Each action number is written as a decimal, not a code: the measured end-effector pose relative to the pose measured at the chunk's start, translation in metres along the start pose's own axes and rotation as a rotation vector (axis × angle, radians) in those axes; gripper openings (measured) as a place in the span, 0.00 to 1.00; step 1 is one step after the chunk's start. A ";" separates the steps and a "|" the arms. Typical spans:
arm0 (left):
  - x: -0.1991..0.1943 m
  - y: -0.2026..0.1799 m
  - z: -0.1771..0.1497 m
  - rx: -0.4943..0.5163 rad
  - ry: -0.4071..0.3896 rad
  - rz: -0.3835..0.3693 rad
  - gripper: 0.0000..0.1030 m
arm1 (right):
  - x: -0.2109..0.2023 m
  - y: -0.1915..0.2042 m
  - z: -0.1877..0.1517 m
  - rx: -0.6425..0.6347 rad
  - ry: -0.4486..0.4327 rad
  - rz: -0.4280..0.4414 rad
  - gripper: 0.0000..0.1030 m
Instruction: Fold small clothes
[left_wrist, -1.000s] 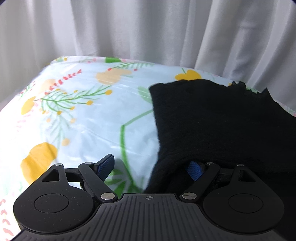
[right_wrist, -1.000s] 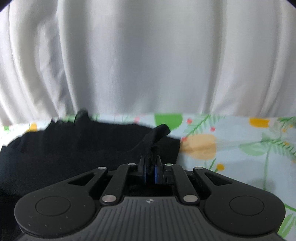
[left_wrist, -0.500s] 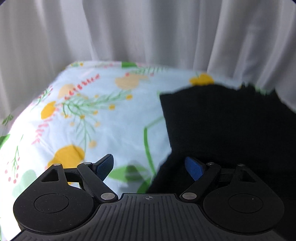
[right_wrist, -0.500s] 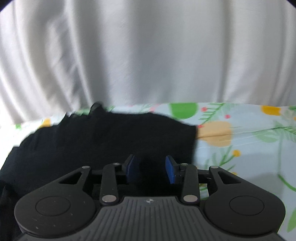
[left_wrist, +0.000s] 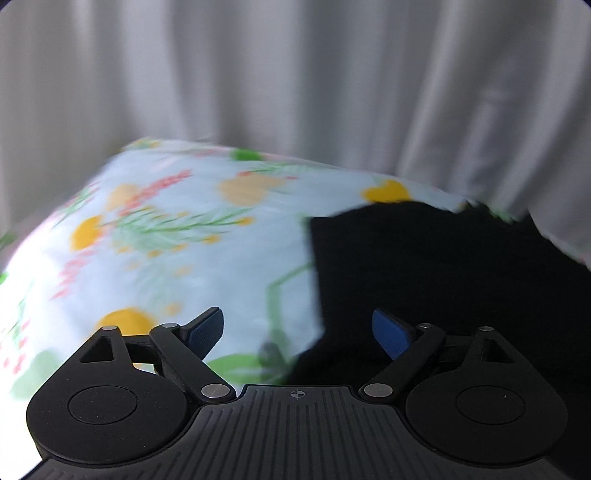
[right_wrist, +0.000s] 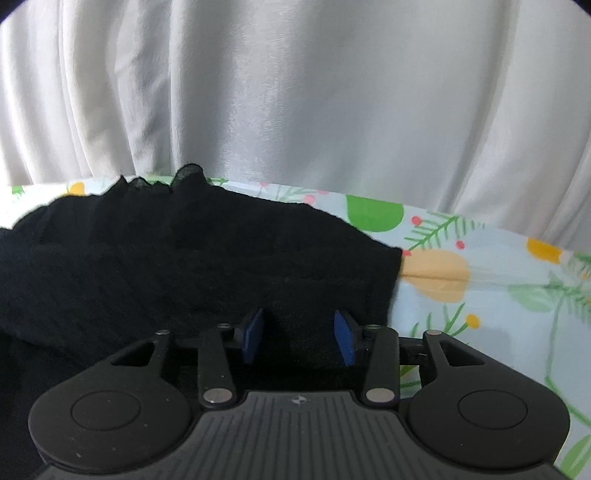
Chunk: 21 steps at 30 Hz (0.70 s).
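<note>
A black knitted garment lies flat on the floral tablecloth, filling the right half of the left wrist view. My left gripper is wide open and empty above the garment's left edge. In the right wrist view the same garment fills the left and middle, with a frilly edge at the back. My right gripper is open and empty just above the garment's right end.
White curtains hang close behind the table's far edge in both views. The tablecloth runs on to the right of the garment and to its left in the left wrist view.
My right gripper has opened and let go of the garment fold, which now lies flat. Both grippers have lifted and pulled back a little; the left stayed open.
</note>
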<state>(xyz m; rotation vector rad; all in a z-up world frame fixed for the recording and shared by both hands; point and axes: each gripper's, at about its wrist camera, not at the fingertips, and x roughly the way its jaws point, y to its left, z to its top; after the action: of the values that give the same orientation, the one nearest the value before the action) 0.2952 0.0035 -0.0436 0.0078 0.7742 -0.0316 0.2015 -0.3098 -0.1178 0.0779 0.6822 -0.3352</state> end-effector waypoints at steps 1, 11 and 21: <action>0.011 -0.009 -0.001 0.031 0.014 0.010 0.89 | 0.001 0.000 0.000 -0.010 -0.002 -0.020 0.47; 0.046 -0.012 -0.014 0.012 0.004 0.050 1.00 | 0.003 -0.011 -0.003 0.012 0.000 -0.072 0.93; 0.048 0.005 -0.021 -0.061 0.006 -0.017 1.00 | -0.009 0.002 0.000 -0.029 0.036 -0.158 0.96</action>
<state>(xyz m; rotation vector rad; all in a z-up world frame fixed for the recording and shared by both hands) 0.3150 0.0072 -0.0925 -0.0569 0.7810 -0.0240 0.1951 -0.3058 -0.1119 0.0024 0.7306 -0.4762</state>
